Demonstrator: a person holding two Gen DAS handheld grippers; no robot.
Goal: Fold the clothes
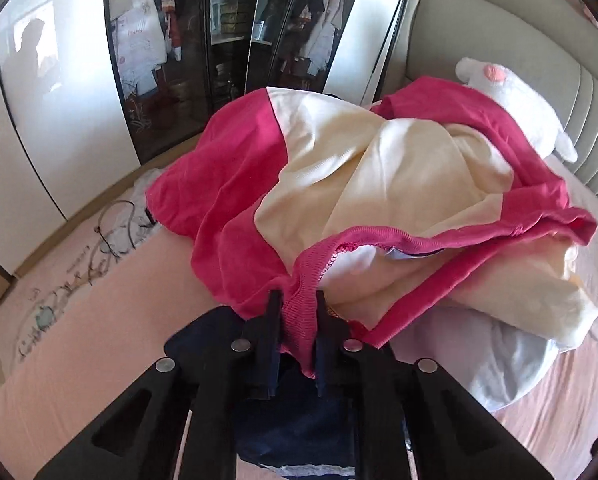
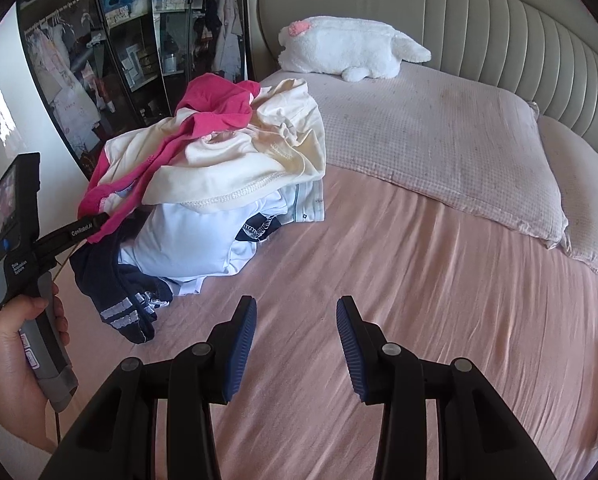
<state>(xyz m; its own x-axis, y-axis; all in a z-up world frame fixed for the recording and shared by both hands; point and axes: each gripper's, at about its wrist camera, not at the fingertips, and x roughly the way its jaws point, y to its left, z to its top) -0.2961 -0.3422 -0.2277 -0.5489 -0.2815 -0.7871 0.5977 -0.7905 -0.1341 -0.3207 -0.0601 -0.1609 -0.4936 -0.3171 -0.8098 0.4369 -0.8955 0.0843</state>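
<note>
A pile of clothes lies on the pink bed. On top is a pink and cream garment (image 1: 379, 184), also in the right wrist view (image 2: 227, 148). My left gripper (image 1: 297, 312) is shut on its pink ribbed hem, at the pile's near left side; it shows in the right wrist view (image 2: 95, 224) held in a hand. Under it lie a white garment (image 2: 195, 236) and a dark navy garment (image 2: 115, 292) with pale stripes. My right gripper (image 2: 297, 320) is open and empty over the bare sheet, to the right of the pile.
A white plush toy (image 2: 347, 48) lies by the padded headboard (image 2: 499, 32). A pink pillow (image 2: 439, 144) lies at the back right. A glass-door wardrobe (image 2: 139, 48) stands left of the bed. Bed sheet (image 2: 419, 280) stretches to the right.
</note>
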